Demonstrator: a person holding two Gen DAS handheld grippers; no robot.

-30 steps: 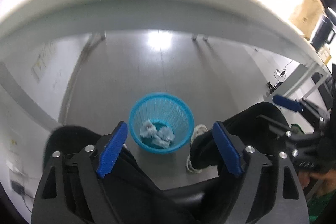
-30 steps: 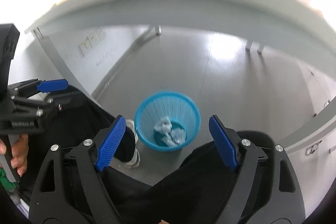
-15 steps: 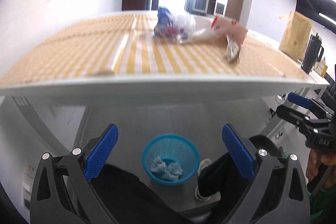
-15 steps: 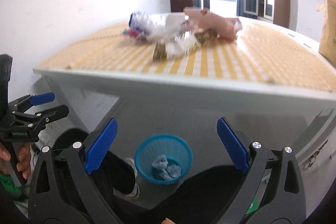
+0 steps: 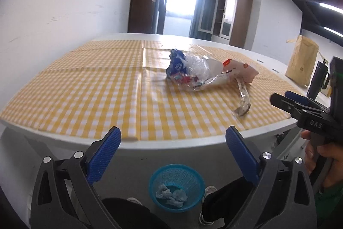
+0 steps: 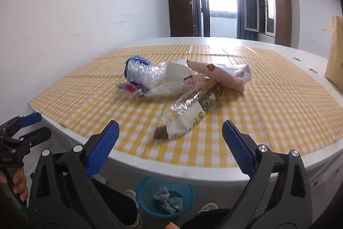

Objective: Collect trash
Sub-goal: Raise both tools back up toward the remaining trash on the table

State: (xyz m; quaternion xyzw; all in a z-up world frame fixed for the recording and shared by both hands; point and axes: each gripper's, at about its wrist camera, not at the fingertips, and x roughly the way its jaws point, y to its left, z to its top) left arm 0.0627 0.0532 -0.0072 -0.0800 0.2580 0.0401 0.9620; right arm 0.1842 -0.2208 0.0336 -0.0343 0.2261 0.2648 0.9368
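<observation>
Both the left tongs point(image 5: 172, 150) and the right tongs point(image 6: 170, 144) were spread wide and held nothing, hovering at the near edge of the tabletop point(image 6: 278, 100). The trash pile point(image 6: 182, 83) of crumpled wrappers lay on the yellow checked cloth. Crumpled tissues point(image 5: 171, 195) sat in the blue basket point(image 5: 193, 177) on the floor below.

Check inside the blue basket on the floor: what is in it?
The blue basket holds a few crumpled pale-blue tissues at its bottom. Its near wall hides part of the floor of it, so anything beneath them cannot be seen.
</observation>
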